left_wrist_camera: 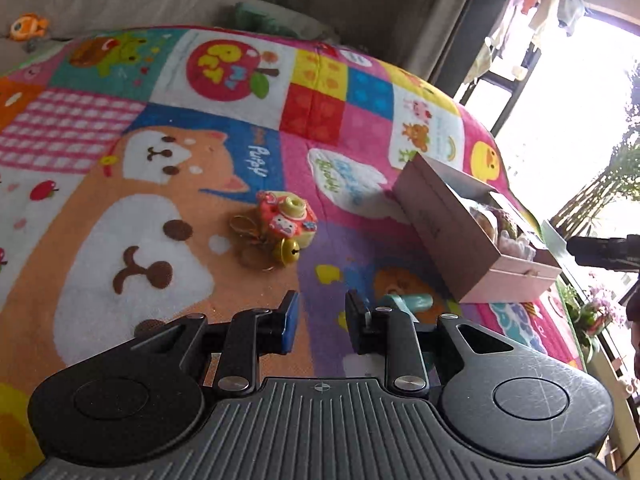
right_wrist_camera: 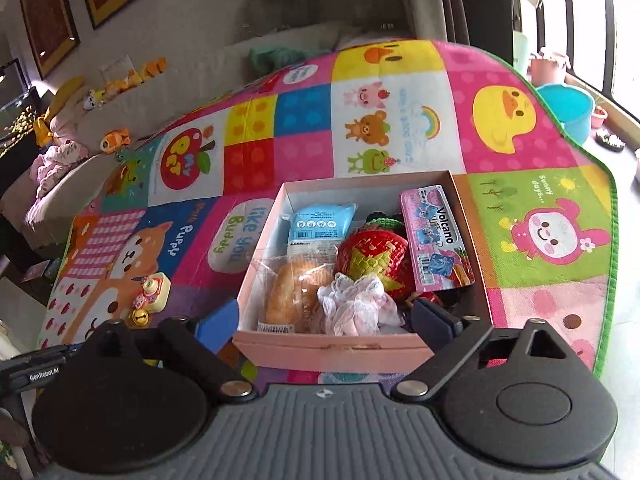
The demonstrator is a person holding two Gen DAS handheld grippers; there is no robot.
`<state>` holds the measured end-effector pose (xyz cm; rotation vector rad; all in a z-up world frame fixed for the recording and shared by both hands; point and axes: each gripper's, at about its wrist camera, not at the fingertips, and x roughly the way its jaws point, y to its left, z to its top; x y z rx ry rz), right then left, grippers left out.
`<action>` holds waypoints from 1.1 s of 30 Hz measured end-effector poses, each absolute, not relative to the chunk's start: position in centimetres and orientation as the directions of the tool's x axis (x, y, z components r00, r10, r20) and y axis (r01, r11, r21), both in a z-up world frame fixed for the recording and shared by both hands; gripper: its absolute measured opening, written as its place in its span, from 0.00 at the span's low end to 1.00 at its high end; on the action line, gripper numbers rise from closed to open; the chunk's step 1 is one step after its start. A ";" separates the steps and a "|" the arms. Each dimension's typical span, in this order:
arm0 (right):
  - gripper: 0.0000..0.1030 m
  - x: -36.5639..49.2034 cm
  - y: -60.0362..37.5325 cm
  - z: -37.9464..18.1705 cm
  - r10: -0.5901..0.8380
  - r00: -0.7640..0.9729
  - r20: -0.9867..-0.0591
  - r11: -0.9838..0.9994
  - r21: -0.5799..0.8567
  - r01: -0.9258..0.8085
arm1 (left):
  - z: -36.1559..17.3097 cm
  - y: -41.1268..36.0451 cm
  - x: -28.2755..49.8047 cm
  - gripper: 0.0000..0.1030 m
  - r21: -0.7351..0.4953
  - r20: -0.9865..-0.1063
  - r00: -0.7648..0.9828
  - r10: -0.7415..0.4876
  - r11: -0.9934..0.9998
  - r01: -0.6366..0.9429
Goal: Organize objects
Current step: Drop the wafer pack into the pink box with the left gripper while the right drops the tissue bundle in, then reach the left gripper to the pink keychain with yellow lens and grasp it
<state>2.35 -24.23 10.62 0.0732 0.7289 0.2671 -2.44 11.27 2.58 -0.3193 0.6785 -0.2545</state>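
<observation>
The right gripper (right_wrist_camera: 332, 320) hangs wide over the full pink box (right_wrist_camera: 332, 350) — empty. The left gripper (left_wrist_camera: 320, 320), narrow and empty, must open for the toy camera keychain (left_wrist_camera: 286, 222) mid-mat (left_wrist_camera: 240, 160).

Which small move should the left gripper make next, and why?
Probably open the left gripper and reach forward to the toy camera keychain. Its jaws stand shut on nothing, and the keychain lies on the mat outside the pink box.

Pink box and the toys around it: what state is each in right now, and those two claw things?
Pink box: lid off, nearly full.
Toy camera keychain: lying on the mat, outside the box.
Lace scrunchie: inside the box, on top.
Left gripper: shut, holding nothing.
Right gripper: open, empty.
</observation>
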 end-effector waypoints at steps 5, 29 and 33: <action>0.98 -1.8 -20.9 6.7 0.250 0.727 -0.640 0.958 0.052 -0.283 | 3.5 10.8 -1.4 0.27 -0.298 -0.542 0.809 -0.228 0.952 0.068; 1.00 -3.7 -16.4 0.7 0.258 0.682 -0.685 0.928 -0.020 -0.371 | 1.6 3.7 3.3 0.29 -0.129 -0.685 0.672 -0.281 0.955 0.268; 1.00 -3.7 -16.4 0.7 0.259 0.679 -0.687 0.928 -0.017 -0.371 | 1.6 2.4 4.0 0.45 -0.107 -0.698 0.658 -0.282 0.950 0.294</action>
